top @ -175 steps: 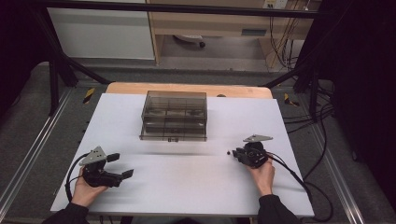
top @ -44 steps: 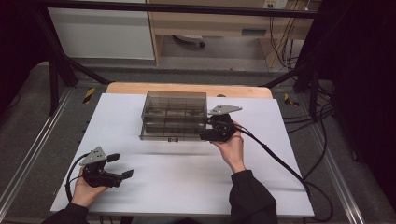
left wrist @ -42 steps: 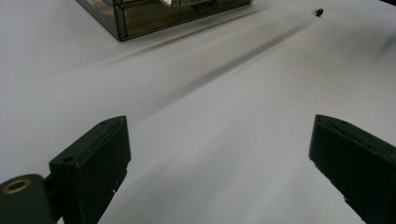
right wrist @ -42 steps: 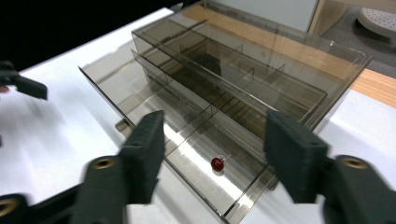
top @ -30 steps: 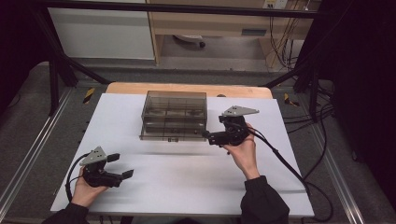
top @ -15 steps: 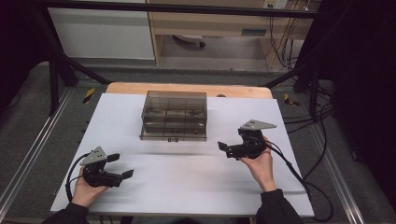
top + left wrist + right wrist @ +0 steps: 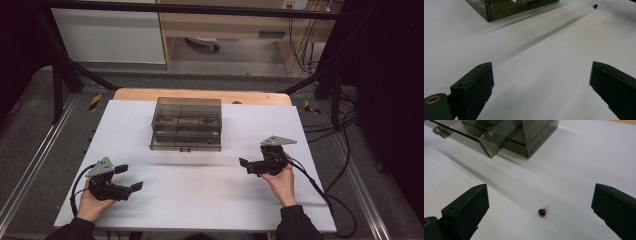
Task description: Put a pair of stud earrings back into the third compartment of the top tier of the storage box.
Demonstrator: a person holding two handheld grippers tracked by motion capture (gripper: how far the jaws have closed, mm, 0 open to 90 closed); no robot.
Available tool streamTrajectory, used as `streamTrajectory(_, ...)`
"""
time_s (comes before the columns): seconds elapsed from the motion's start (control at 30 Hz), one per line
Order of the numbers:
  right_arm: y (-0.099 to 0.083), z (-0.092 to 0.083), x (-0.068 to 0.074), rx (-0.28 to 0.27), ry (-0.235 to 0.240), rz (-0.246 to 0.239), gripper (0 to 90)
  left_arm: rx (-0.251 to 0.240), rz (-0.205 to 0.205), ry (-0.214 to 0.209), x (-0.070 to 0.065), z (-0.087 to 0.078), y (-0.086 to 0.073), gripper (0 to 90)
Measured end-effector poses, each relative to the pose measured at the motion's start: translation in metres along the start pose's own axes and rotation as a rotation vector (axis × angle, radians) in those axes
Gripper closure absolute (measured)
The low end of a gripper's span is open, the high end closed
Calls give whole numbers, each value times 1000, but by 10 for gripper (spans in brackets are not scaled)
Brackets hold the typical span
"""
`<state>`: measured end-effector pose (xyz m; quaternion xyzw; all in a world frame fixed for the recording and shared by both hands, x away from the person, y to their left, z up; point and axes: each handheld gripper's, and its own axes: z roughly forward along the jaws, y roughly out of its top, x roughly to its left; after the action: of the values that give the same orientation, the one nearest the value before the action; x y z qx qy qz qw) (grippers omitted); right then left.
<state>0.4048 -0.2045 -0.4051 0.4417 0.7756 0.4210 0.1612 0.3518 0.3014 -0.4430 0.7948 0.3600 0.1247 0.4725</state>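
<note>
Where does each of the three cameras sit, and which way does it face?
High view: above the person's side, looking forward and down on the table; forearms, both hands.
Left gripper view: on the left gripper, along its open jaws toward the drawer box.
Right gripper view: on the right gripper; open jaws.
Shared: red bead, box.

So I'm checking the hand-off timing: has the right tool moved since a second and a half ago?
Yes. The right tool has pulled back from the smoky drawer box, toward the table's near right, jaws open.
</note>
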Motion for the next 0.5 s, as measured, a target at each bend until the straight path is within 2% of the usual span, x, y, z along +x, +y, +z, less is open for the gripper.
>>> streamTrajectory(0.23,-9,12,-2,40,-13,-6,77,2,1,1,0,0,0,55)
streamTrajectory(0.5,-14,22,0,72,-29,-14,242,1,1,0,0,0,0,55)
